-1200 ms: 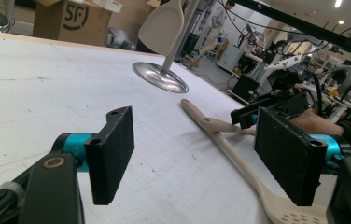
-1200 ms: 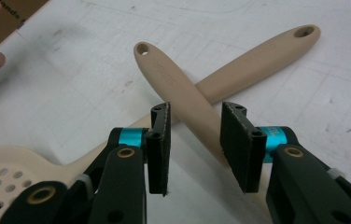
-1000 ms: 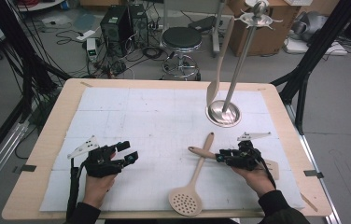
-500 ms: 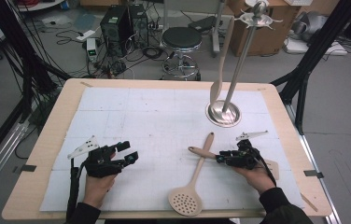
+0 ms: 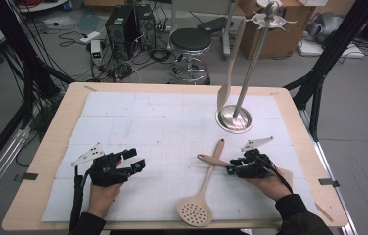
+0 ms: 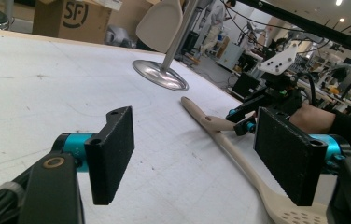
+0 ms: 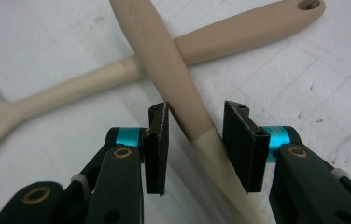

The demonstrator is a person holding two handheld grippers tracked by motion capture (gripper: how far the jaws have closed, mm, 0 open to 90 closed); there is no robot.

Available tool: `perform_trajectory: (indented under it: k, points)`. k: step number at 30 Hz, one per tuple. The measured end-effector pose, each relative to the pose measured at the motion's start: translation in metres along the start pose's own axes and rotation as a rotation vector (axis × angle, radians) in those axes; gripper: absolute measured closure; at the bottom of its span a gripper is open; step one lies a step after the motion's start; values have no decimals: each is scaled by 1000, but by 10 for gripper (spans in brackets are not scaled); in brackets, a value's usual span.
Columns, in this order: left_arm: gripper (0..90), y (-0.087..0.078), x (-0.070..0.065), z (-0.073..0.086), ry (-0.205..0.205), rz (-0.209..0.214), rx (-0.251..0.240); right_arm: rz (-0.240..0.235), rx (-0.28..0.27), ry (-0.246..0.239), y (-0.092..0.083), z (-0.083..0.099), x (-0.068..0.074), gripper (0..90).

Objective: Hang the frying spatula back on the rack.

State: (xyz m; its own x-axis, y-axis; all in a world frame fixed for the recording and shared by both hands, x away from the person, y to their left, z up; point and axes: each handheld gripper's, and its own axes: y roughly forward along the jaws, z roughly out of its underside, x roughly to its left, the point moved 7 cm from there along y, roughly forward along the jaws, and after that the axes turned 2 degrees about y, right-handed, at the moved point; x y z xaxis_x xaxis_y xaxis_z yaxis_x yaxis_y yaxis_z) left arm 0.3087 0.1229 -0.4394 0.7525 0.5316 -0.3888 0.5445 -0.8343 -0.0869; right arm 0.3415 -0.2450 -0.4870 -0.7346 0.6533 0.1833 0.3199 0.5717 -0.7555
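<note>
Black left tongs (image 5: pixel 135 159) lie low over the white padded mat (image 5: pixel 138 117) at the near left of the table (image 5: pixel 50 147). The left hand (image 5: pixel 104 196) comes in from the near edge with the forearm straight and the jaws pointing towards the far right. These tongs stand wide open with bare mat between the pads (image 6: pixel 113 156).

At the near right, the right hand (image 5: pixel 270 183) holds the black right tongs (image 5: pixel 231 168) level and close to the mat, pointing left towards the middle. Their jaws are partly closed around the long beige utensil handle (image 7: pixel 173 65), which runs slantwise between the pads (image 7: pixel 157 149). It touches the left-hand pad in the right gripper view; I cannot tell whether both pads press on it. This handle crosses over the stem of the beige slotted plastic skimmer (image 5: pixel 194 213). The skimmer lies flat between the two hands, its round head near the front edge and its tip pointing away.

The mat is bare between the left tongs and the skimmer, and across the whole far left half. At the far right stands the shiny metal utensil stand (image 5: pixel 234 119), a pale beige spatula (image 5: pixel 228 73) hanging from its top, well apart from both hands. Both wrists lie just inside the front rim.
</note>
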Motion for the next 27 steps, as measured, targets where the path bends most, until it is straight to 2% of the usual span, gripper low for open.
perform_trajectory:
  k: [1, 3, 8, 14, 19, 21, 23, 27]
  points:
    - [295, 0, 0, 0, 1, 0, 1, 9, 10, -20, 0, 0, 0, 610]
    - [295, -1, 0, 0, 1, -1, 1, 15, 24, -29, 0, 1, 0, 607]
    - [294, -2, 1, 0, 0, -4, 2, 29, 53, -34, -1, 7, -4, 607]
    - [295, -1, 0, 1, 1, -3, 6, 20, 58, -33, -5, 12, -7, 615]
    - [294, 0, -1, 2, 3, 0, 10, 56, 70, -93, -3, 11, -5, 649]
    - [295, 0, -1, 2, 3, -1, 8, 67, 93, -120, -3, 10, -5, 666]
    - [295, 0, -1, 1, 1, -3, 8, 68, 126, -145, -3, 9, -3, 681]
    - [295, -1, 0, 1, 1, -4, 4, 72, 144, -187, -3, 7, -1, 727]
